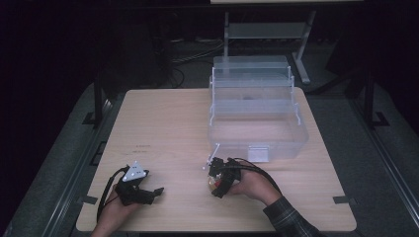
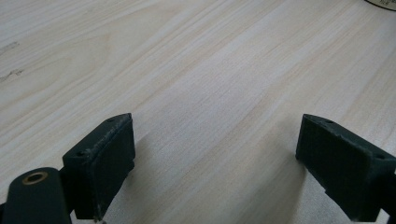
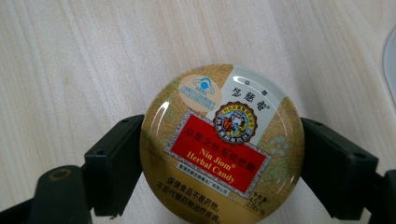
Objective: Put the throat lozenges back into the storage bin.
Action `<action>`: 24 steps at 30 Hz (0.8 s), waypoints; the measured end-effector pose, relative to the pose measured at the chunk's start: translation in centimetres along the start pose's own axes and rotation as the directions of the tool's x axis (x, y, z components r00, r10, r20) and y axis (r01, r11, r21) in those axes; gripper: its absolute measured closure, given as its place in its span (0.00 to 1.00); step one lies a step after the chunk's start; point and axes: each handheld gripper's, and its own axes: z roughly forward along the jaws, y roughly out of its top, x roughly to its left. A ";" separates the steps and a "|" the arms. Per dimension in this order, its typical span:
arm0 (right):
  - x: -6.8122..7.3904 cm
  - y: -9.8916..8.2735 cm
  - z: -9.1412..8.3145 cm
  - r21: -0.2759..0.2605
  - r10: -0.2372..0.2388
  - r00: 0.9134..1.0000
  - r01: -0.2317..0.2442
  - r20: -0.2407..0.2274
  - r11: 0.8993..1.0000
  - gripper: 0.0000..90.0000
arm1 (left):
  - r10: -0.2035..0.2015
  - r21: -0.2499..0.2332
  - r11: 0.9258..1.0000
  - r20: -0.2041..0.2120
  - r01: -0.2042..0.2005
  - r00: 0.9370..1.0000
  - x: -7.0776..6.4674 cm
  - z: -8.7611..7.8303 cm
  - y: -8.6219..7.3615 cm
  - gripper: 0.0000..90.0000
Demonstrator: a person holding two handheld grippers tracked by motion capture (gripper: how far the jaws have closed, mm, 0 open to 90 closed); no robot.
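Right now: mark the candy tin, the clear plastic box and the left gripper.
candy tin [image 3: 223, 145]: right gripper view, on the red label of its lid.
clear plastic box [image 1: 298, 133]: high view, on its right wall.
left gripper [image 2: 215, 154]: left gripper view, midway between its open jaws, over bare tabletop.

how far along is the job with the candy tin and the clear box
Done: the clear plastic tiered storage box already stands open on the pale wooden table. In hand: the right hand-held gripper is shut on the round gold herbal candy tin, which looks to rest on the table. The left hand-held gripper is open over bare wood. Left: probably lifting the tin into the box.
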 end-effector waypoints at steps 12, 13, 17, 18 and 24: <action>0.3 0.2 -0.5 -0.003 -0.004 1.000 0.004 -0.006 1.000 0.22 | 0.002 0.000 1.000 -0.001 -0.002 1.000 0.0 0.0 0.0 0.12; 0.3 0.2 -0.5 -0.006 -0.003 1.000 0.003 -0.005 1.000 0.22 | 0.003 0.000 1.000 -0.001 -0.003 1.000 0.0 0.0 0.0 0.12; 0.3 0.2 -0.9 -0.013 0.001 1.000 -0.001 -0.009 1.000 0.22 | 0.003 0.000 1.000 -0.001 -0.003 1.000 0.0 0.0 0.0 0.12; 0.3 0.2 -1.0 -0.013 0.002 1.000 -0.002 -0.008 1.000 0.22 | 0.003 0.000 1.000 -0.001 -0.003 1.000 0.0 0.0 0.0 0.12; 0.3 0.2 -1.6 -0.020 -0.003 1.000 0.003 -0.009 1.000 0.22 | 0.003 0.000 1.000 -0.001 -0.003 1.000 0.0 0.0 0.0 0.12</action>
